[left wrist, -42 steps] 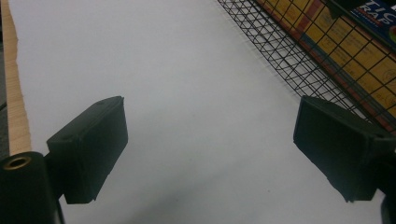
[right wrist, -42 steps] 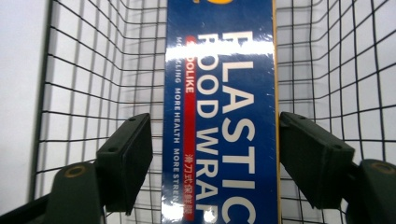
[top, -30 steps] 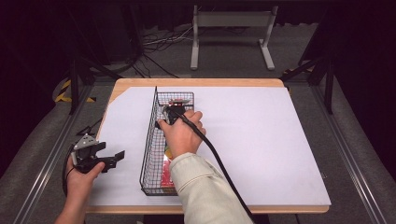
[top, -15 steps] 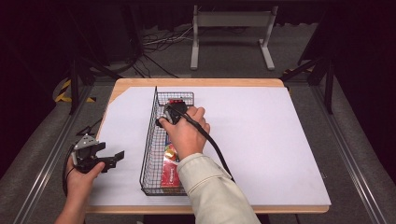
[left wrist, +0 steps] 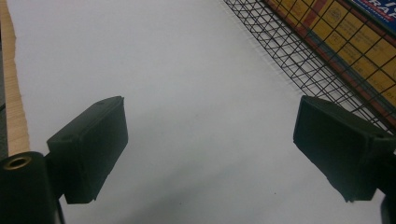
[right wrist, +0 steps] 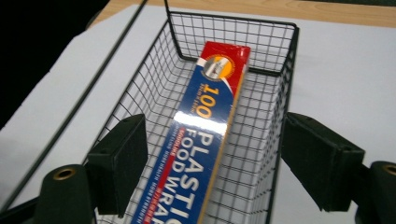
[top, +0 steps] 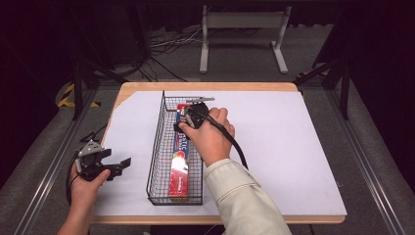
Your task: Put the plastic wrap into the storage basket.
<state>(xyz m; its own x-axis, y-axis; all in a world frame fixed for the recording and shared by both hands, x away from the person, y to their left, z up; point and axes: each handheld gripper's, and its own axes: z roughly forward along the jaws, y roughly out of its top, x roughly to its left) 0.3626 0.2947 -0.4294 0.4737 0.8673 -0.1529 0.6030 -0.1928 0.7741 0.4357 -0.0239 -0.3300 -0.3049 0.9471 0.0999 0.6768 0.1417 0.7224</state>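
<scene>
Plastic food wrap box: long, blue and red, lying flat along the floor of the black wire basket, its far end near the basket's end wall. In your right gripper view it runs out ahead from below and between the two jaws.

Right gripper: your right hand holds it over the far half of the basket, forearm reaching forward and across from the lower edge of the high view, sleeve over the basket's near right corner. It tilts forward and down along the box. Its jaws have just been opening and stand wide, one on either side of the box and clear of it; nothing is gripped.

Left gripper: your left hand holds it low over the white sheet, to the left of the basket and pointing toward its side wall. Jaws spread wide, bare sheet between them.

Cable: trails from the right gripper back over your hand.
</scene>
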